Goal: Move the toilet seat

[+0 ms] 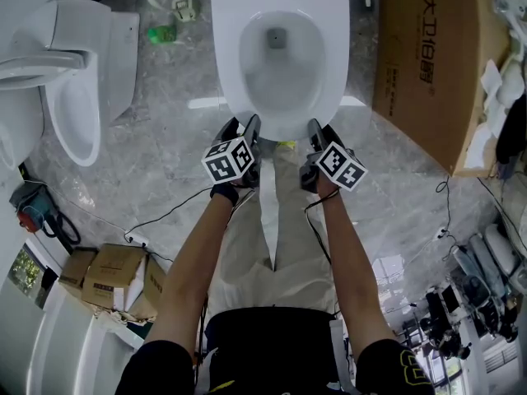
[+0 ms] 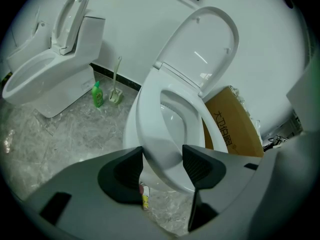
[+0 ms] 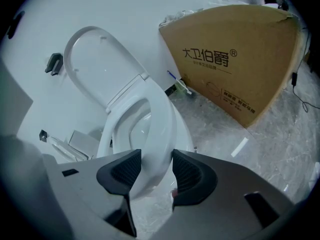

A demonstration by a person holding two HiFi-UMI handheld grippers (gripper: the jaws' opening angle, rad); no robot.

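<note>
Grippers, both: each is closed on the seat's front rim. In the left gripper view, the left gripper (image 2: 162, 159) has the white seat (image 2: 149, 119) filling the gap between its dark ribbed pads, one pad against each face. In the right gripper view, the right gripper (image 3: 157, 166) shows the same condition, with its pads flush against both sides of the seat (image 3: 162, 124).

Head view: the left gripper (image 1: 240, 128) and right gripper (image 1: 321, 132) sit side by side at the near edge of the seat (image 1: 226, 64), close together but apart, with the person's forearms extended toward them.

Seat position: it lies over the bowl (image 1: 280, 64); whether its front edge is raised cannot be determined. The lid (image 2: 200, 49) stands upright against the wall.

Surroundings: a carton (image 1: 428, 56) stands just right of the toilet. A second toilet (image 1: 74, 97) is at the left. Between the toilets, a green bottle (image 1: 162, 33) and a brush (image 2: 116, 84) stand by the wall.
</note>
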